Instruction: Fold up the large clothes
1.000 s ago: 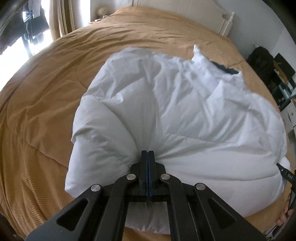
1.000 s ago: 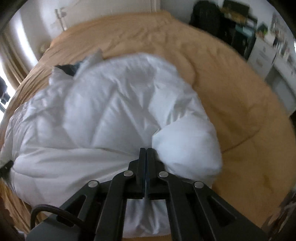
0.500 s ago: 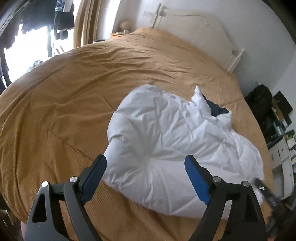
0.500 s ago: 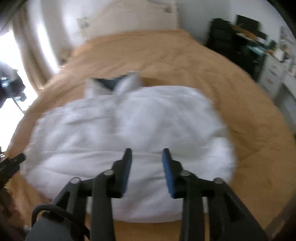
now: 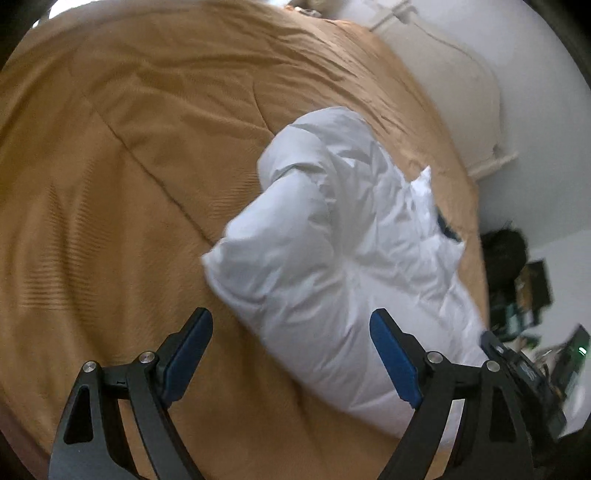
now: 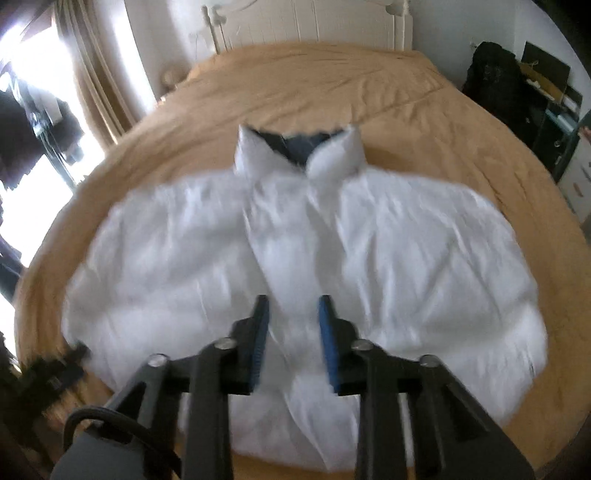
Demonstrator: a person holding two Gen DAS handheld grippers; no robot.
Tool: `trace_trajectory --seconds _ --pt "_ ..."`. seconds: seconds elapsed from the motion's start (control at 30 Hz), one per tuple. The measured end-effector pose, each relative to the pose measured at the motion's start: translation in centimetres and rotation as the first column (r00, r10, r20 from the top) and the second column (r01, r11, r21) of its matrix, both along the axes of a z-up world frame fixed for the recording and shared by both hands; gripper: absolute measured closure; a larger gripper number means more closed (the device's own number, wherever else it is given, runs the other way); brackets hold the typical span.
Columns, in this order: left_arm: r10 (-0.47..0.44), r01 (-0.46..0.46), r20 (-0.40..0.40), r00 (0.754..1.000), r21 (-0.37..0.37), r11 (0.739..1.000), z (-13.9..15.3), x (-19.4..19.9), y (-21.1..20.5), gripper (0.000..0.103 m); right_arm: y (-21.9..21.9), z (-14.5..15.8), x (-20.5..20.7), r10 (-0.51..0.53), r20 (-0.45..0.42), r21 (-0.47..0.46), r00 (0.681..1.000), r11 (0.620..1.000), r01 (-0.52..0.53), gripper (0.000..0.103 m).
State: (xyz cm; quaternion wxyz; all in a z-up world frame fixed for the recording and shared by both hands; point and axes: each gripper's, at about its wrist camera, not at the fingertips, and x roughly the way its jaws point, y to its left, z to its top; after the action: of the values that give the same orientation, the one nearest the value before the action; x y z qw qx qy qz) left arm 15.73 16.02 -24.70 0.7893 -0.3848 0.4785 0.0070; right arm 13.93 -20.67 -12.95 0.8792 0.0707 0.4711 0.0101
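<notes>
The left gripper (image 5: 291,354) hangs with its jaws spread wide and empty above the near edge of the white puffy jacket (image 5: 343,258). The right gripper (image 6: 293,341) has its jaws narrowly parted, empty too, over the jacket's lower middle. The jacket (image 6: 295,266) lies spread on the tan bedspread (image 6: 332,81), collar toward the headboard (image 6: 306,22), its sides bulging. The risk I see: the slippery, air-filled padding may spring back open, and a shallow pinch could catch only the outer shell, dragging the whole garment askew instead of folding it.
</notes>
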Motion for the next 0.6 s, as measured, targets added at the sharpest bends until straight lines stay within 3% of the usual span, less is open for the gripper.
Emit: trace_trajectory --seconds 0.1,0.17,0.3,0.43,0.6 --pt "0.032 -0.032 -0.009 0.999 -0.045 0.998 -1.1 1.0 -0.2 0.015 -0.8 -0.2 3.8 0.009 -0.034 0.066 0.999 0.998 -0.006 0.097" --pt "0.04 -0.042 -0.034 0.999 -0.055 0.998 -2.1 1.8 -0.6 0.015 -0.1 -1.4 7.2 0.026 -0.102 0.115 0.994 0.993 -0.014 0.098" --pt "0.033 -0.033 -0.03 0.999 -0.018 0.999 -2.6 2.9 -1.3 0.015 -0.1 -6.8 12.7 -0.009 -0.274 0.115 0.962 0.992 0.042 0.103" --pt "0.046 -0.046 -0.035 0.998 -0.002 0.999 -2.9 4.3 -1.7 0.017 -0.7 -9.0 16.2 -0.057 -0.281 0.055 0.958 0.996 0.075 0.103" --pt "0.082 -0.085 -0.044 0.996 -0.05 0.995 -3.5 5.1 -1.1 0.024 -2.9 -8.4 19.2 -0.1 -0.284 0.121 0.954 0.983 0.139 0.103"
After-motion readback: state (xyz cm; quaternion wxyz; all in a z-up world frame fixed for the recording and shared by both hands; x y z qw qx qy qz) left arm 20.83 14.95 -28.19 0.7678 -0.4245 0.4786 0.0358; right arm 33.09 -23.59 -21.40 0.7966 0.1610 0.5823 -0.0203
